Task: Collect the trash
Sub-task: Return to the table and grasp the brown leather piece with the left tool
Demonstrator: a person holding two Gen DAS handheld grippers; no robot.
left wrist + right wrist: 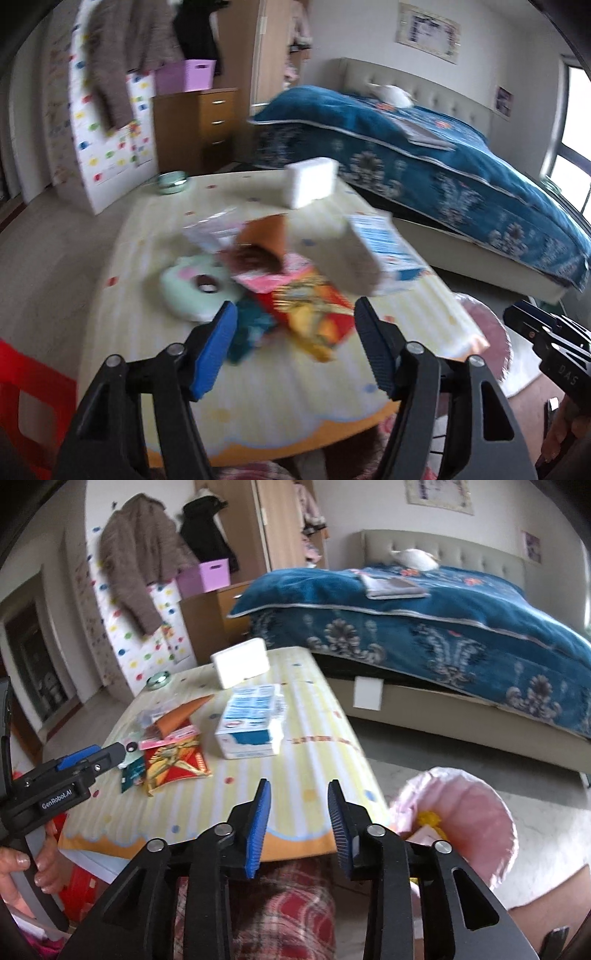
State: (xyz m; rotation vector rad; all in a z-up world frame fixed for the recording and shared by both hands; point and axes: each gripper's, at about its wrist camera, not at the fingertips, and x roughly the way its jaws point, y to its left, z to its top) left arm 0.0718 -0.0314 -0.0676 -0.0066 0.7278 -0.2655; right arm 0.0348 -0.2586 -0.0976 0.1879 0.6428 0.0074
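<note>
On the yellow striped table [314, 746] lies a heap of trash: a red-yellow snack wrapper [306, 306] [175, 760], a pink wrapper [170, 740], a teal wrapper [251, 325], an orange paper cone [266, 232] [181, 712] and a blue-white carton [388, 243] [251, 720]. My left gripper [295, 306] hovers open just short of the wrappers, nothing between its pads; it shows in the right wrist view [122, 753] too. My right gripper [299, 784] stands open and empty over the table's near edge. A bin with a pink liner [461, 812] sits to the right of the table.
A white box [242, 661] and a green round tin [159, 679] stand at the table's far end. A green ring-shaped toy [195, 284] lies left of the wrappers. A blue-covered bed [443, 627] fills the right. A red stool [29, 387] is at the left.
</note>
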